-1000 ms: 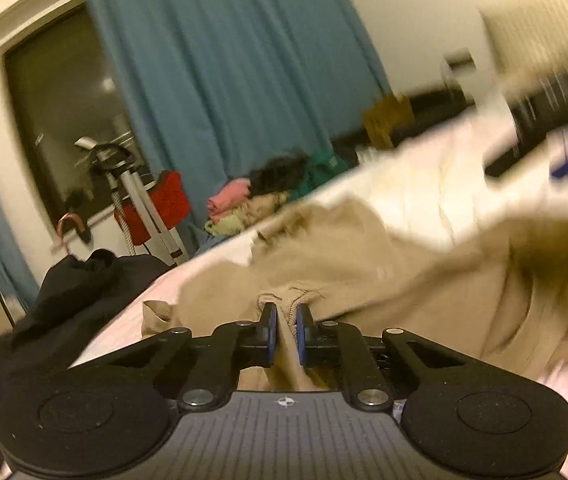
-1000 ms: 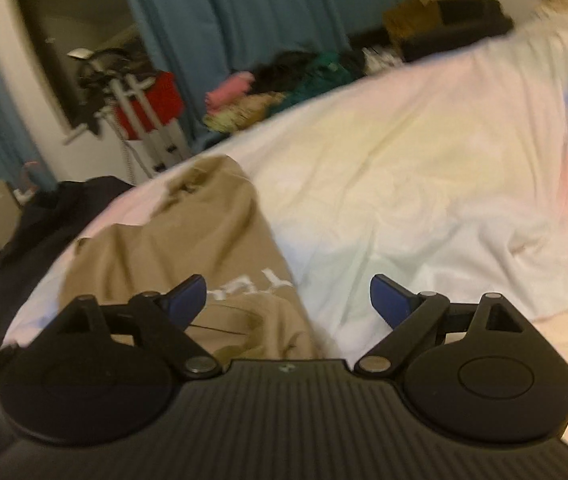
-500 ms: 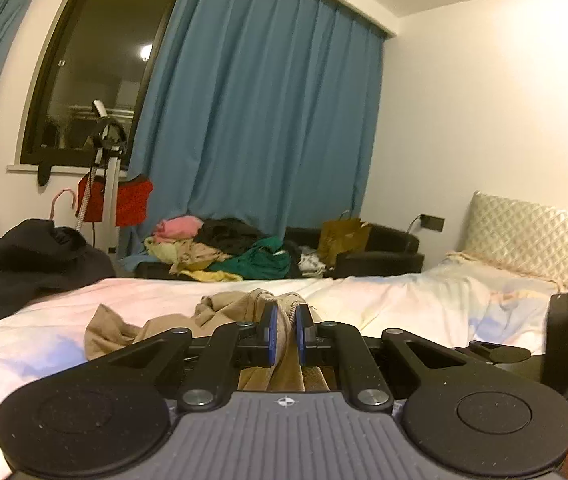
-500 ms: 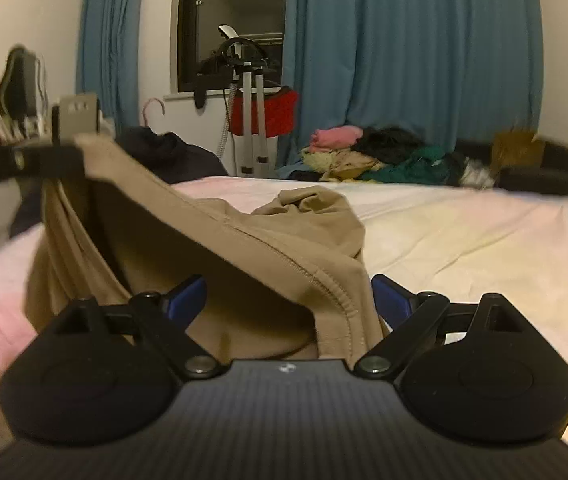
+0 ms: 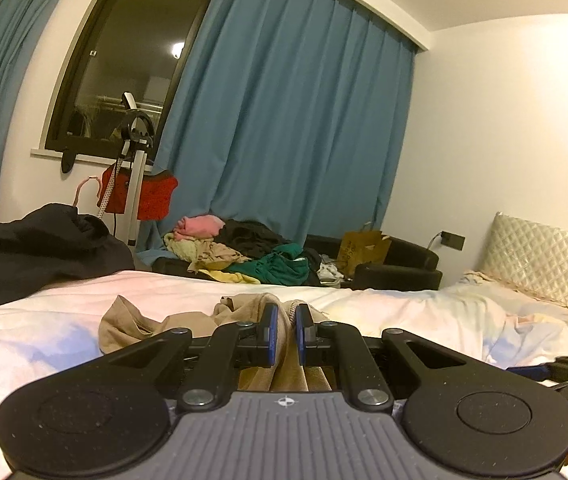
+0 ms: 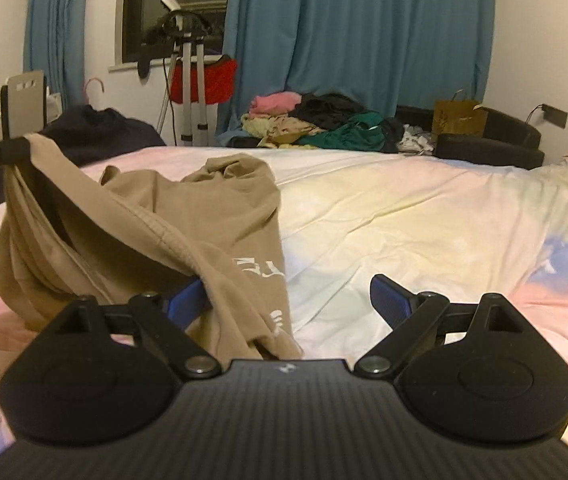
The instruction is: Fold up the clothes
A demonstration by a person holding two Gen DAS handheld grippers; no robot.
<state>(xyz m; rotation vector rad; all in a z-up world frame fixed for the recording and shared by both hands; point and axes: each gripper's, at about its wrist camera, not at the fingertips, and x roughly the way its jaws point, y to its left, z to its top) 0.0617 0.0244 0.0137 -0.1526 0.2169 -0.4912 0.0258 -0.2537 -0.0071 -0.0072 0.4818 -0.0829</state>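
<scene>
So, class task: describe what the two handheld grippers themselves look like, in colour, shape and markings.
The left gripper and the right gripper look alike: matte black linkage arms with silver pivot screws, round black discs at either side, blue pads on the fingertips, and a ribbed dark grey body bearing a small crosshair mark.
</scene>
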